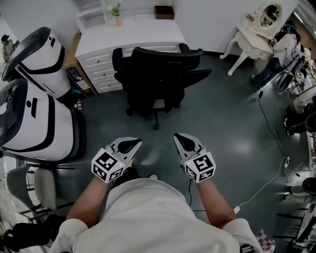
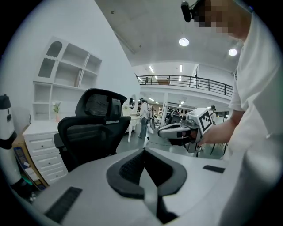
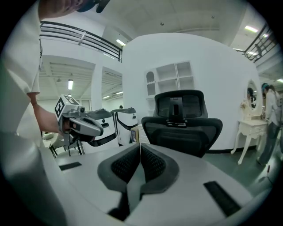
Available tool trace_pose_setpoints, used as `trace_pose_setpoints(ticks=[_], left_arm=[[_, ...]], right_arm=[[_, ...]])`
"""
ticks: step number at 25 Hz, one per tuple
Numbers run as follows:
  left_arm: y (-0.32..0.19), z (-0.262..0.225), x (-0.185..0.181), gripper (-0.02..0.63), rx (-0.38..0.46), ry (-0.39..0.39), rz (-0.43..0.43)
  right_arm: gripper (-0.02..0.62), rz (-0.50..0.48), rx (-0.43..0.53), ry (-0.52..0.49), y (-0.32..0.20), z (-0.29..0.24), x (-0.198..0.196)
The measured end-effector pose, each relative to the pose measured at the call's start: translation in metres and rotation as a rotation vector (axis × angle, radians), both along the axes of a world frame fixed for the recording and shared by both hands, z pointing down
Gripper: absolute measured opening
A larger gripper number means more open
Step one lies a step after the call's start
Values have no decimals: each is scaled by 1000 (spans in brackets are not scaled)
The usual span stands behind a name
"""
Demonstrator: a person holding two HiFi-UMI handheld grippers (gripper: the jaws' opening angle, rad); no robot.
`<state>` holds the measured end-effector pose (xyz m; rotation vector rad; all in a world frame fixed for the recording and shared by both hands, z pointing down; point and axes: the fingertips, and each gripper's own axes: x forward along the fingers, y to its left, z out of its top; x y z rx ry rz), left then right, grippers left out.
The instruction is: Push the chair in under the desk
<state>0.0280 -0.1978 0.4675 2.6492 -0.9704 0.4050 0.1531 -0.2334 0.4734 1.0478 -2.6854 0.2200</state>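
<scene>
In the head view, the black chair (image 1: 158, 79) stands on the dark floor (image 1: 217, 143) near its far edge, with its backrest turned toward the person and its front just beside the white desk (image 1: 133, 37). How far the seat reaches under the desk cannot be told. A small potted plant (image 1: 116, 12) and a brown box (image 1: 164, 12) sit at the desk's back edge. Two white machines (image 1: 34, 113) stand along the floor's left edge. The left gripper (image 1: 132, 144) and right gripper (image 1: 181, 141) are held side by side over bare floor, well apart from the chair and pointing at it. Both are clenched and hold nothing.

In the left gripper view, the left gripper (image 2: 143, 165) has its dark pads pressed together with nothing between them. The chair (image 2: 95, 128) rises beyond at the left, in front of the desk's drawers (image 2: 42, 152). The right gripper (image 2: 177, 131) shows at the right.

In the right gripper view, the right gripper (image 3: 140, 162) also has its pads meeting on nothing. The chair (image 3: 181, 126) stands straight ahead, backrest facing the camera. The left gripper (image 3: 82, 126) and the white machines (image 3: 119, 126) lie to the left.
</scene>
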Motion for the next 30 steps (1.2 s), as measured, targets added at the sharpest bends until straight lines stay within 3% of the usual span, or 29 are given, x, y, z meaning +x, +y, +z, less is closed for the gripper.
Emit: trace_pose_setpoints(ticks=[2, 7, 13, 30], left_arm=[[13, -3, 1, -3, -10, 25, -9], [45, 1, 2, -2, 7, -13, -14], [69, 9, 0, 0, -8, 3, -25], [82, 12, 17, -3, -9, -15, -6]], right_arm=[[9, -11, -8, -4, 13, 2, -1], [9, -26, -23, -9, 43, 5, 2], [9, -31, -35, 2, 69, 10, 6], [5, -61, -41, -12, 98, 7, 7]])
